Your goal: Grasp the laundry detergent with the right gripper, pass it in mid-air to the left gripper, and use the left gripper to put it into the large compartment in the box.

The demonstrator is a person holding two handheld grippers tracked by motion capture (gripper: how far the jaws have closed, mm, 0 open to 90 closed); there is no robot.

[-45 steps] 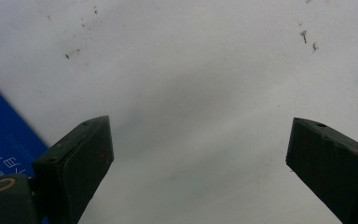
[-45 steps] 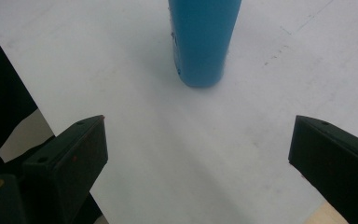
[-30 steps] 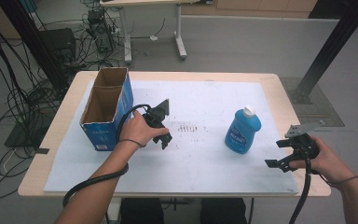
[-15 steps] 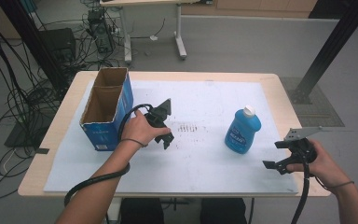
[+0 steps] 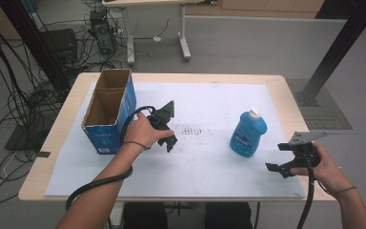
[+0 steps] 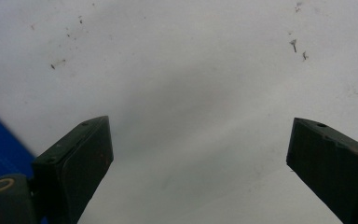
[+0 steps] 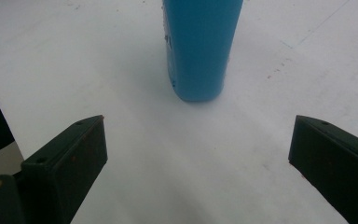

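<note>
Carefully: your right gripper (image 5: 280, 158), jaws apart, faces the blue bottle (image 5: 247, 135); likely slick and liquid-heavy, so grip its body low.

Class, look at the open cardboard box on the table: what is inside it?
The cardboard box stands open-topped. The high view shows only bare brown inner walls and a divider making two compartments; nothing shows inside. The compartment floors are hidden by the walls, so small things could lie there unseen.

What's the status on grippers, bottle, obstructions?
Both grippers open, holding nothing. Right gripper faces the blue bottle, short of it. Bottle upright, capped. Left gripper beside the cardboard box. Nothing between right gripper and bottle.
</note>
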